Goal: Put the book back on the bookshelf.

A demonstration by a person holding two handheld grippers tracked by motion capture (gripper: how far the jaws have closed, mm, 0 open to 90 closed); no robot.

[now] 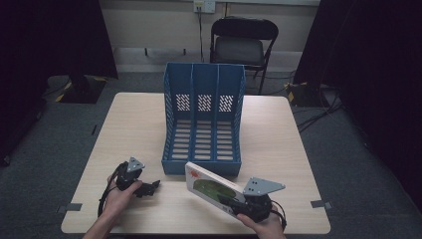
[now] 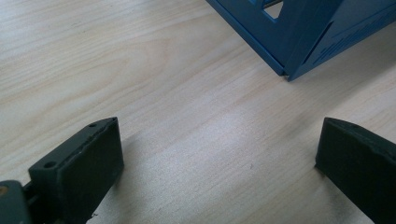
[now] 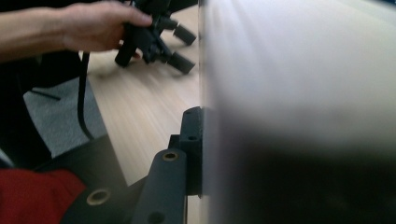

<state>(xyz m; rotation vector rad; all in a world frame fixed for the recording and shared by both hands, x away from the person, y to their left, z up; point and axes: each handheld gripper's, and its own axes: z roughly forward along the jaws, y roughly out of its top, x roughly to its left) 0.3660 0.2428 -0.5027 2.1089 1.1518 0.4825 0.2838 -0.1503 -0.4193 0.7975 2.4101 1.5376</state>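
Flat white book with a green and red cover picture [image 1: 211,186]: clamped at its near end in the right gripper [image 1: 238,205], tilted, far corner pointing up-left toward the front lip of the blue plastic three-slot file rack [image 1: 203,117]. From the high view, the book's far corner sits just in front of the rack's right slot; can't tell if it touches the lip.

Right gripper view: the book's blurred pale face [image 3: 299,93] takes up the right side, pressed flat against the one black finger [image 3: 192,144] that shows. Fingers closed on the book. Person's right hand [image 1: 266,224] holds that gripper at the near right edge of the light wood worktop [image 1: 134,124].

Left gripper [image 1: 151,187]: low on the worktop, near-left of the rack, well apart from the book. Fingers spread wide, nothing between them, as the left gripper view shows: left finger [image 2: 79,163] and right finger [image 2: 357,161] at opposite sides, bare worktop [image 2: 163,84] between. Rack's near-left corner [image 2: 299,42] sits ahead and right of the fingers, apart from them. Person's left hand [image 1: 121,191] wraps the gripper body; black cable loops off behind it.

Right gripper view also catches the left gripper [image 3: 180,46] farther off, fingers apart, left hand [image 3: 93,25] on it.

Beyond the worktop: black folding chair [image 1: 243,42] behind the rack, against the wall; grey carpet floor [image 1: 59,134]; dark curtains both sides.
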